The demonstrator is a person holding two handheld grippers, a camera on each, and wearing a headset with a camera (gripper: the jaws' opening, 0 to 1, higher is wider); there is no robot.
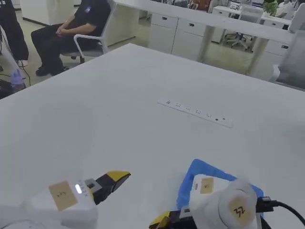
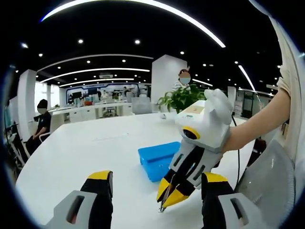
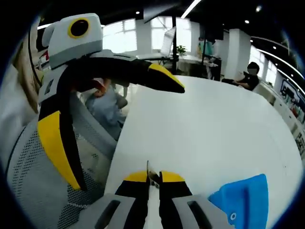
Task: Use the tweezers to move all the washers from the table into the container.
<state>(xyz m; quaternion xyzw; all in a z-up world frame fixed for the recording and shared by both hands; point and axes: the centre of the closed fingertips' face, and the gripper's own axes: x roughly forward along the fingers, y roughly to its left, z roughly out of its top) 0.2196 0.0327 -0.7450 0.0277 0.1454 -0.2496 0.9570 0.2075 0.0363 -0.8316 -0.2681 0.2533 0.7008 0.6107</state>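
Tweezers [image 3: 148, 171], one pair, sit pinched in your right gripper [image 3: 153, 177]; your left gripper [image 1: 116, 179] gapes wide near one blue container [image 2: 156, 160]

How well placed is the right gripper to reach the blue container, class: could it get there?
Probably yes. The right gripper, shut on the tweezers, hovers right by the blue container, with nothing between them; the left gripper stands open, off to the other side.
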